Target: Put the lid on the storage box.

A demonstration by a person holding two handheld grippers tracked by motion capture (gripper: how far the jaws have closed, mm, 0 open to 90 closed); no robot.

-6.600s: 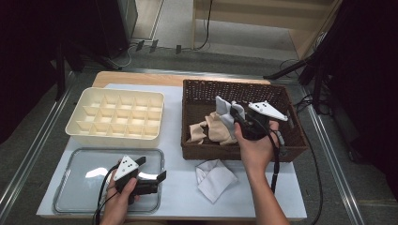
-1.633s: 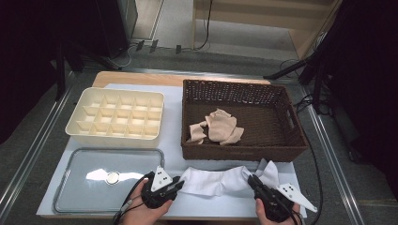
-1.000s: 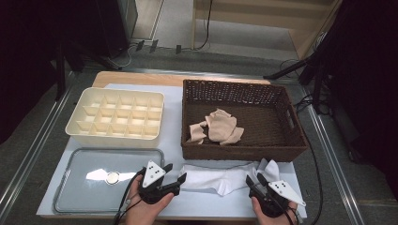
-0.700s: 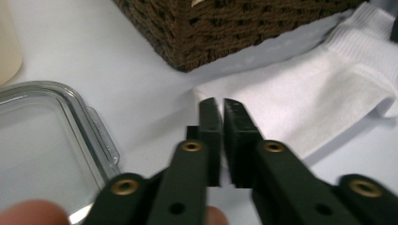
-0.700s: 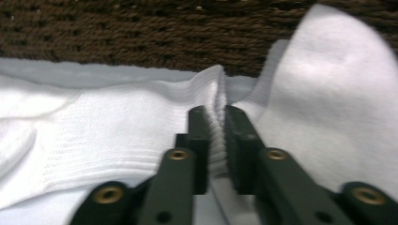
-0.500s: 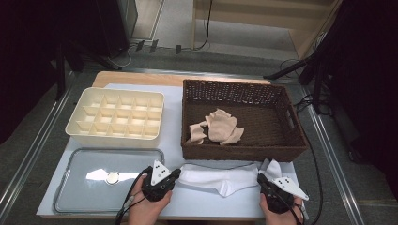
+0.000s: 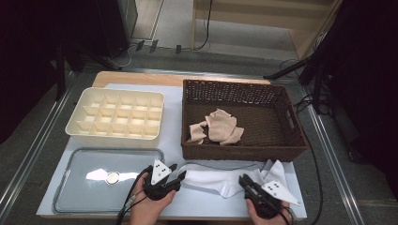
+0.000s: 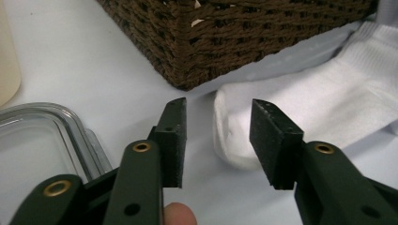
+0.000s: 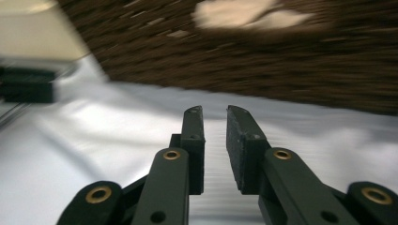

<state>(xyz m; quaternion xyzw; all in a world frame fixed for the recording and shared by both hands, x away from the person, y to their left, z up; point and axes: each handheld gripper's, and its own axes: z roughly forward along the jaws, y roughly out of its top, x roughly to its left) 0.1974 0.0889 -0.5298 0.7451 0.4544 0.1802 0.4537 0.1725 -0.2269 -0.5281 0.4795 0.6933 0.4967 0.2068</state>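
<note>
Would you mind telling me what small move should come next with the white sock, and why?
Probably close the left gripper on the white sock end again. Its jaws, just opened, stand apart with the end lying flat ahead of them, ungripped; the right gripper hovers slightly open over the other end.

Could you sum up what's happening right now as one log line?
left gripper: open, jaws just opening, off white sock | right gripper: open, narrow gap, nothing gripped | sock flat before basket
</note>
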